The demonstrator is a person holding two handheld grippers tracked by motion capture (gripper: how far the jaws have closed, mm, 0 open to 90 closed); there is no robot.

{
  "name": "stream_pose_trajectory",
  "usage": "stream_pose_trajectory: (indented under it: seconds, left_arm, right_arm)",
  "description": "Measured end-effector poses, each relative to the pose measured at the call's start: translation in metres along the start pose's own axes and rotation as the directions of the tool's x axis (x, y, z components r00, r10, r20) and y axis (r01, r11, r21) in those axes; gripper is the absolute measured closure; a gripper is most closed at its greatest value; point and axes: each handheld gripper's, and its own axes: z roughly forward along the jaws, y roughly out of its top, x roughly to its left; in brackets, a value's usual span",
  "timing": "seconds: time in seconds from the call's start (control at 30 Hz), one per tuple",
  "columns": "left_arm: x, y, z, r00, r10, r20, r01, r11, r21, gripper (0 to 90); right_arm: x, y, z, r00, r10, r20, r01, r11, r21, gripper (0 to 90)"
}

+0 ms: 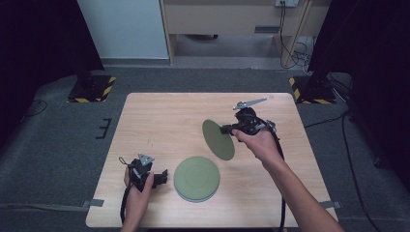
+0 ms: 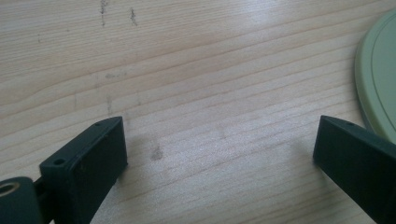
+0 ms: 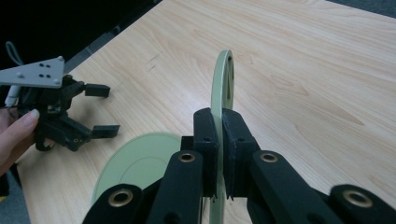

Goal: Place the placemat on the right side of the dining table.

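I'm working over the wooden tabletop (image 1: 159,121). A stack of green plates (image 1: 196,179) is lying flat near its front edge. I'm holding a single green plate (image 1: 218,139) on edge in the air above the tabletop, the right hand-held gripper (image 1: 231,129) clamping its rim. The left hand-held gripper (image 1: 162,177) is sitting just left of the stack, jaws spread apart, gripping nothing.

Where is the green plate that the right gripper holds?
In the high view, the held plate hangs tilted on edge above the table's middle, clamped by the right gripper.
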Motion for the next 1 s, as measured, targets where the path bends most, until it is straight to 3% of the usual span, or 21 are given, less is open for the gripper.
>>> stream_pose_trajectory:
  seconds: [0.43,1.0]
  left_arm:
    - [0.000,-0.001,0.001,1.0000,0.002,0.002,-0.002,1.0000,0.001,1.5]
    - [0.000,-0.001,0.001,1.0000,-0.002,0.000,0.002,1.0000,-0.001,1.6]
  right_arm:
    - [-0.010,0.011,-0.015,0.9982,0.043,0.042,-0.041,0.998,-0.044,86.1]
    - [-0.020,0.019,-0.019,0.9920,0.077,0.100,-0.069,0.995,-0.077,86.0]
